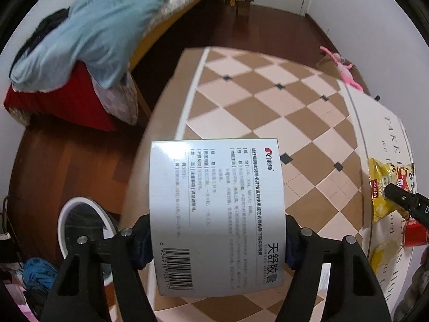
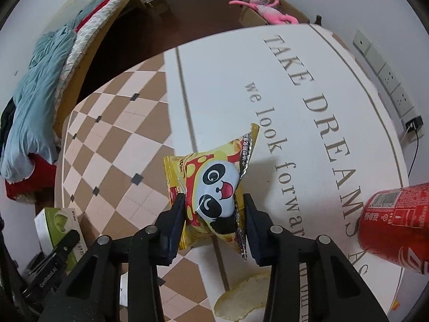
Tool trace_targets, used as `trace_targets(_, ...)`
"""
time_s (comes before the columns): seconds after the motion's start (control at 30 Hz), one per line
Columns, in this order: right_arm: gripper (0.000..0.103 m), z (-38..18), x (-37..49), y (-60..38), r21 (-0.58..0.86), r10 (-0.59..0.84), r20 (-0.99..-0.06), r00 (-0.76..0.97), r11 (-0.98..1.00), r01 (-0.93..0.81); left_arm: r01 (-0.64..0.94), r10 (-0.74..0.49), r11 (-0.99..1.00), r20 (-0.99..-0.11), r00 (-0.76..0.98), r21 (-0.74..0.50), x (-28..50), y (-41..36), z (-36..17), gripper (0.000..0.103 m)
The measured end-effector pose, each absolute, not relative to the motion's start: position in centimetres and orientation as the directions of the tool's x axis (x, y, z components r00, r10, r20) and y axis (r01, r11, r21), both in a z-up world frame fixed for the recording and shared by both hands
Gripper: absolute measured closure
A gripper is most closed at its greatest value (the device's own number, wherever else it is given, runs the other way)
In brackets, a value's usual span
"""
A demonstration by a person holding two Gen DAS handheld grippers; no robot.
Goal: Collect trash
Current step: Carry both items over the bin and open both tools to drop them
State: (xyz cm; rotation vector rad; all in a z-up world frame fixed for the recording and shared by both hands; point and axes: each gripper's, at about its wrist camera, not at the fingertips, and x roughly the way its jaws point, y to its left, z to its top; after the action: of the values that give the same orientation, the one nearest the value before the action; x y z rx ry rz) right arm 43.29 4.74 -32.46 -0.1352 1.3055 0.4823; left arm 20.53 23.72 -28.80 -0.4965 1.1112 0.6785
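Observation:
My left gripper [image 1: 217, 241] is shut on a grey-white medicine box [image 1: 217, 209] with a barcode, held above the checkered table [image 1: 268, 102]. My right gripper [image 2: 214, 212] is shut on a yellow snack bag [image 2: 211, 185] with a panda face, held above the table [image 2: 241, 80]. The bag [image 1: 386, 187] and the right gripper also show at the right of the left wrist view. A red soda can [image 2: 396, 222] lies on its side at the right. A pale cracker [image 2: 241, 297] lies on the table below the bag. A white trash bin [image 1: 83, 225] stands on the floor left of the table.
A bed with a blue blanket [image 1: 93, 32] and red bedding stands left of the table. A pink toy [image 2: 268, 10] lies in a cardboard box beyond the table. A green box [image 2: 59, 228] shows at lower left. Wall sockets [image 2: 388, 80] sit at the right.

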Motion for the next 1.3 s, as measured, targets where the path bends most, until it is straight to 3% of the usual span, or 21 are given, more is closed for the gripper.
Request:
trace_targets(0.37, 0.061, -25.4, 36.6, 6.2, 0.127, 0.332, -0.903, 0.273, 0.813, -0.569, -0.715, 0.337, 0.696, -0.855, 0.394, -0.055, 14.7, 23.7, -21.7, 0.034)
trace_targets(0.8, 0.061, -18.5, 22.5, 13.1, 0.222, 0.511, -0.841, 0.180, 0.627, -0.746, -0.789, 0.439, 0.608, -0.789, 0.429, -0.090, -0.7, 28.1, -15.1, 0.034)
trace_targets(1.03, 0.061, -20.8, 11.7, 21.2, 0.257, 0.519, -0.854, 0.031, 0.474, -0.842, -0.880, 0.413, 0.467, -0.858, 0.306, -0.089, -10.7, 33.7, -20.3, 0.034)
trace_targets(1.3, 0.061, -31.6, 3.0, 29.5, 0.247, 0.357, -0.929, -0.095, 0.409, -0.878, -0.925, 0.193, 0.340, -0.950, 0.243, -0.168, -15.8, 40.3, -32.0, 0.034)
